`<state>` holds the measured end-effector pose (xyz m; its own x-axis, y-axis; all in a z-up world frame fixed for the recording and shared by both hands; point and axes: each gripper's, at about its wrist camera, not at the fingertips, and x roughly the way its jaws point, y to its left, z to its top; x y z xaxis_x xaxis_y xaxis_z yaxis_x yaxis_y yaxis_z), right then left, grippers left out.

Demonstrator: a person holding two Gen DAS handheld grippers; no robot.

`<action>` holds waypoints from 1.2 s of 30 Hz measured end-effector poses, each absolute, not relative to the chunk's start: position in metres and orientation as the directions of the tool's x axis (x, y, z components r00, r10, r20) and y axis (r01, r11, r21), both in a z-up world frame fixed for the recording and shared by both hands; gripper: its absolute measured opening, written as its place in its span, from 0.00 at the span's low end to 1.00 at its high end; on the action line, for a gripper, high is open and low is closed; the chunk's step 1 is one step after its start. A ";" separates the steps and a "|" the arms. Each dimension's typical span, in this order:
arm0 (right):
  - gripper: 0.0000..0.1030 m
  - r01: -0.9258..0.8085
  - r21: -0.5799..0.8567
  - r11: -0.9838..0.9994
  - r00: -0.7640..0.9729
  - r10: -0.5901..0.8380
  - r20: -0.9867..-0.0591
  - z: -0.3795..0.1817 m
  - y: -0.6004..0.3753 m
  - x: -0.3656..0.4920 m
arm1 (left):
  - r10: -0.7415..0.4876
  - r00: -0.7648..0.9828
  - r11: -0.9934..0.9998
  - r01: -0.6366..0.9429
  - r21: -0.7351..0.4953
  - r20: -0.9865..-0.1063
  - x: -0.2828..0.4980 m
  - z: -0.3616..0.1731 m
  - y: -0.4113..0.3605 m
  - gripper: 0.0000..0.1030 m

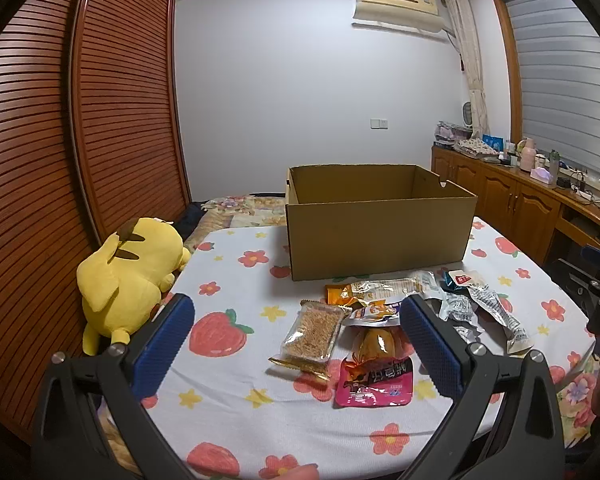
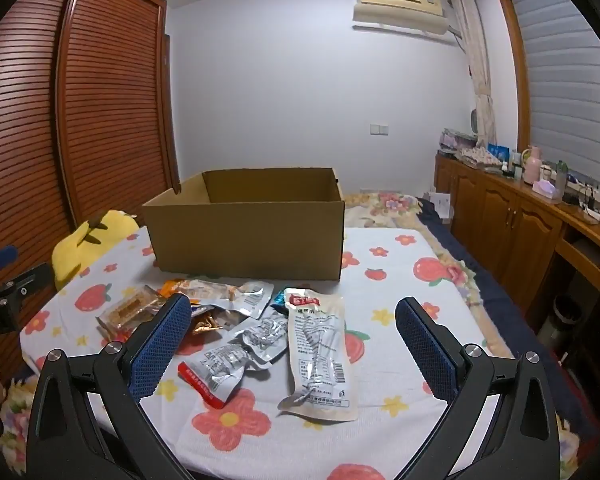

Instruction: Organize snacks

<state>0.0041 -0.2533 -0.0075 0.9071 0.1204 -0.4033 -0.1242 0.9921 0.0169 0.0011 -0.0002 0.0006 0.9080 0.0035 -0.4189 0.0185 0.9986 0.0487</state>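
An open brown cardboard box (image 1: 380, 236) stands on the flowered cloth; it also shows in the right wrist view (image 2: 248, 236). Several snack packets lie in a loose pile in front of it: a clear pack of brown crisps (image 1: 312, 332), a pink pouch (image 1: 376, 384), a long cream pouch (image 2: 322, 348), a crumpled silver pack (image 2: 224, 364). My left gripper (image 1: 296, 312) is open and empty, hovering over the crisps pack and pink pouch. My right gripper (image 2: 292, 312) is open and empty above the cream pouch. The box's inside is hidden.
A yellow plush toy (image 1: 128, 276) lies at the left edge of the table, by the slatted wooden wardrobe (image 1: 60, 160). Wooden cabinets (image 2: 512, 224) with bottles stand on the right. A bed lies behind the box.
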 end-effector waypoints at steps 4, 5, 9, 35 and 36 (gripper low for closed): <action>1.00 -0.125 0.017 0.992 0.907 0.121 -0.404 -0.009 -0.254 0.005 | 0.004 0.909 0.999 0.018 0.048 -0.418 0.002 0.005 0.001 1.00; 1.00 -0.126 0.018 0.992 0.906 0.123 -0.404 -0.010 -0.254 0.006 | 0.004 0.909 0.999 0.018 0.048 -0.416 0.002 0.005 0.001 1.00; 1.00 -0.127 0.018 0.992 0.906 0.123 -0.405 -0.006 -0.252 0.003 | 0.004 0.910 0.999 0.017 0.048 -0.414 0.000 0.007 -0.001 1.00; 1.00 -0.127 0.019 0.992 0.908 0.124 -0.400 -0.003 -0.253 0.004 | -0.002 0.916 0.999 0.022 0.047 -0.401 -0.006 0.016 0.002 1.00; 1.00 -0.128 0.020 0.992 0.908 0.125 -0.400 -0.004 -0.253 0.004 | -0.002 0.916 0.999 0.022 0.047 -0.401 -0.006 0.016 0.002 1.00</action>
